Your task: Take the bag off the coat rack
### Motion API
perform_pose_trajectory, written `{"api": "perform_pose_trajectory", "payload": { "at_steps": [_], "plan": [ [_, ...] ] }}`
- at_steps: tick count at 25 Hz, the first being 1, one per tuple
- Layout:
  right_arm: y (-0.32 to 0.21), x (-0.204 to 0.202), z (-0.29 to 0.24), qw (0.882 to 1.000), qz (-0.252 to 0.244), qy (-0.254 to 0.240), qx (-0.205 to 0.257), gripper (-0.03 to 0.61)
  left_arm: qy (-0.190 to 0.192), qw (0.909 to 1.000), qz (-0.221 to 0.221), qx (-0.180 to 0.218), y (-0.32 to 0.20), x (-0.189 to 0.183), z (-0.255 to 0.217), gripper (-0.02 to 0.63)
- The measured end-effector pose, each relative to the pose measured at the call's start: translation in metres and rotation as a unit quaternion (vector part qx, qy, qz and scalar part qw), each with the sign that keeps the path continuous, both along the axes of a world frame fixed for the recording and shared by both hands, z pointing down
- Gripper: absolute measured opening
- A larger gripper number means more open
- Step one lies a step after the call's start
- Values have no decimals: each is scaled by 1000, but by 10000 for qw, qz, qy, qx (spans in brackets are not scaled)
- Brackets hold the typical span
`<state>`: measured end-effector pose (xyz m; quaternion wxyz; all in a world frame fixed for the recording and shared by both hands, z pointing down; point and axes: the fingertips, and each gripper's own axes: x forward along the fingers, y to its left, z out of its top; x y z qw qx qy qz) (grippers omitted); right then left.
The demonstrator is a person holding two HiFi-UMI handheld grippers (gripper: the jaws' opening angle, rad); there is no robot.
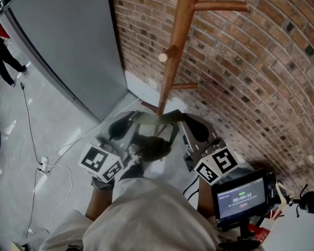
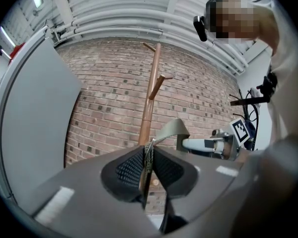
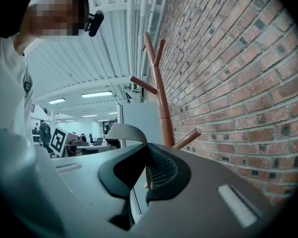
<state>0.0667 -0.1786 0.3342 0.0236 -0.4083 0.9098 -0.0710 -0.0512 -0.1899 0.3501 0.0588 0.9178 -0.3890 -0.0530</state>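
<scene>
**A:** Head view first. Where is the bag?

**B:** Your bag hangs dark at six o'clock from the coat rack pole, low between your two claws. Its strap runs from the left claw across to the right claw, and no peg seems to carry it.

**A:** And the left gripper view?

**B:** Your left claw is pinched almost together on the strap, which arcs away toward two o'clock.

**A:** The right gripper view?

**B:** Your right claw is clamped tight on the flat webbing, with the rack rising at twelve o'clock.

**A:** So how far along are you?

**B:** I judge the unhooking done. What's left is drawing the bag clear of the rack.

**A:** And the room?

**B:** There is no desk. The floor is pale, with cables at eight o'clock. A grey panel stands at ten o'clock and a brick wall at two.
</scene>
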Motion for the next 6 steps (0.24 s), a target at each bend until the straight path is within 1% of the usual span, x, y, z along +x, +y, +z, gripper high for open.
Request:
{"api": "perform_pose_trajectory", "payload": {
  "at_steps": [6],
  "plan": [
    [2, -2, 1, 10000, -37, 13, -13, 8, 61, 10000, 0, -22, 1, -1, 0, 46]
  ]
}}
